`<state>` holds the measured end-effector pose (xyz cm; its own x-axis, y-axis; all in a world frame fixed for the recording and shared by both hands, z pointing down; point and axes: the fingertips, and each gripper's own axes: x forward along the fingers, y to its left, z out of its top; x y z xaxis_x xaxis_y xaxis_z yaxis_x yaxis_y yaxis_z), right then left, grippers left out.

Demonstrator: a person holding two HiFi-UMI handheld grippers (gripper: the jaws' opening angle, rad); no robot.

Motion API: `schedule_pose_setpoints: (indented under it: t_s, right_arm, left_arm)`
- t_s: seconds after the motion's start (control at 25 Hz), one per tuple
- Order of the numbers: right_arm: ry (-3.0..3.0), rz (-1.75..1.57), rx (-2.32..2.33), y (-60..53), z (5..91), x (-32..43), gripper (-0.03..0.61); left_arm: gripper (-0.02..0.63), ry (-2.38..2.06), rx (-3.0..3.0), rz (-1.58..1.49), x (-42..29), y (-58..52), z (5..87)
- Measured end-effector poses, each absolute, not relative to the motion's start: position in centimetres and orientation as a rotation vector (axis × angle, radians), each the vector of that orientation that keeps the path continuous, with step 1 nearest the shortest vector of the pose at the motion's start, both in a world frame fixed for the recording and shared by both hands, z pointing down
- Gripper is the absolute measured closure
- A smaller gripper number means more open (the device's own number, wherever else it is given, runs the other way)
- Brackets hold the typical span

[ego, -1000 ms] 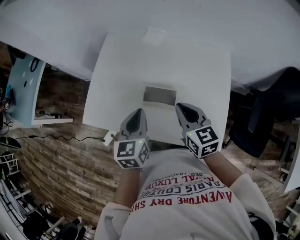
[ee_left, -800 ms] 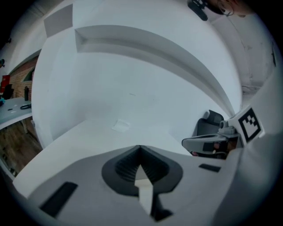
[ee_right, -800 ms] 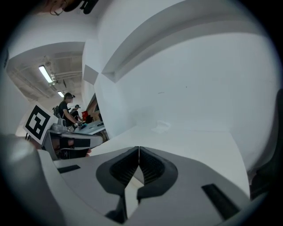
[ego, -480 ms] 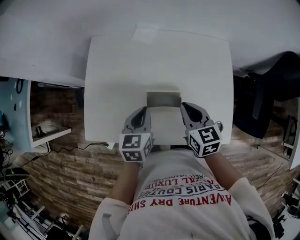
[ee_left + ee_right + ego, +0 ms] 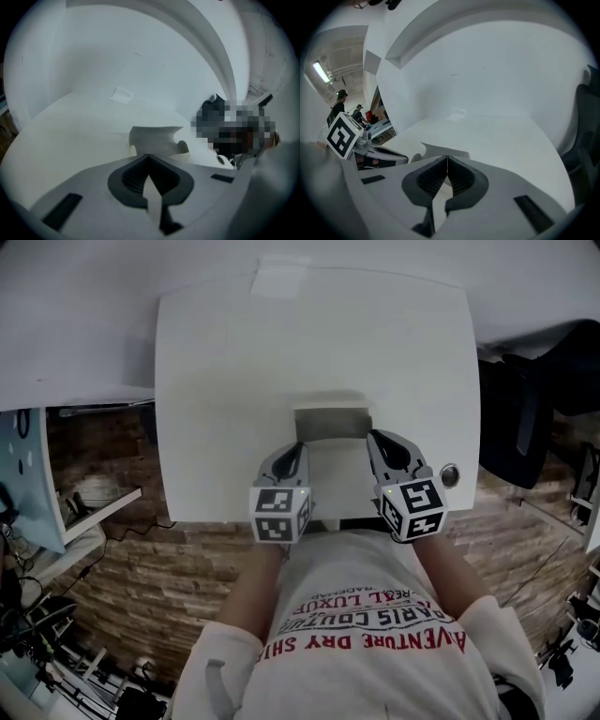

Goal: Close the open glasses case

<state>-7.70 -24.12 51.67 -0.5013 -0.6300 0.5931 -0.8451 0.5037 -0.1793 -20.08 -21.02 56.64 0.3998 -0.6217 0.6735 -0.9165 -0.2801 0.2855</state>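
The glasses case [image 5: 332, 424] sits open on the white table [image 5: 225, 371], near the edge closest to the person and roughly centred across it. Its grey-lined half stands up at the back and its pale half lies flat toward the person. From the left gripper view the raised half [image 5: 154, 138] shows as a stiff pale flap with a scooped top edge.

It looks like a light, hard-shelled box on a hinge, so I would expect it to hold its shape but skate on the smooth tabletop if pushed from one side only. The sensible places to press seem to be the top rim of the raised half, tipping it toward the flat half, with the other tool bracing the base.

The left gripper [image 5: 292, 452] and the right gripper [image 5: 380, 442] flank the case, each tip just beside a lower corner of the raised half. I cannot tell whether either is touching it. In their own views the left gripper's jaws [image 5: 149, 157] and the right gripper's jaws [image 5: 447, 158] are closed tip to tip, with nothing between them.
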Motion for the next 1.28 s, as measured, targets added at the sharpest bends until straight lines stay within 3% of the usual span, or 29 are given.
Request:
schedule_pose_setpoints:
  t_s: [0.64,1.28]
  right_arm:
    - [-2.284,0.496,1.214,-29.9,52.1,-8.5,0.566]
    - [-2.221,0.603,1.187,-28.1,54.3,-8.8,0.566]
  left_arm:
    - [0.615,-1.266,1.954,0.586,-19.7,-20.5,59.1]
    - [0.615,-1.236,1.968,0.604,-19.7,-20.5,59.0]
